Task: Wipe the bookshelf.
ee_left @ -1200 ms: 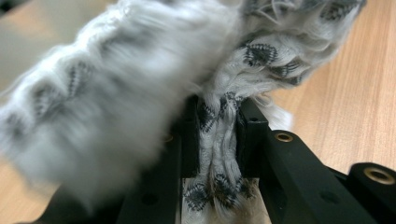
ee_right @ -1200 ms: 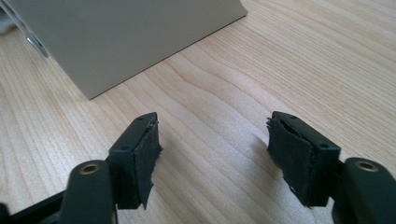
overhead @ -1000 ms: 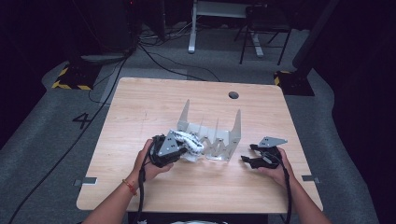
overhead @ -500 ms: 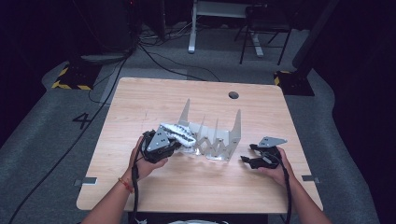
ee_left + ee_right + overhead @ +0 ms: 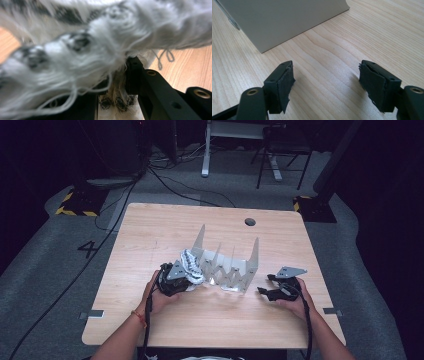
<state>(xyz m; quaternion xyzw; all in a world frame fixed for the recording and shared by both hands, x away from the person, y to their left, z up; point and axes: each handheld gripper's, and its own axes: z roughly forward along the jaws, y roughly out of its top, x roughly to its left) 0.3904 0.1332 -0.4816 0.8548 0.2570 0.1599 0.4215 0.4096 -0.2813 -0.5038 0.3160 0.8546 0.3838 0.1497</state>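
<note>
On the pale wooden worktop, the grey folding divider rack could shift if bumped; the fluffy white black-spotted cloth, at the rack's left end, may snag there; left gripper pinches it; right gripper rests spread.

We see the pale wooden table lit from overhead, room around it near black. Fuzzy white-and-grey patterned cloth badly out of focus up close; right gripper view sharp, soft shadows.
</note>
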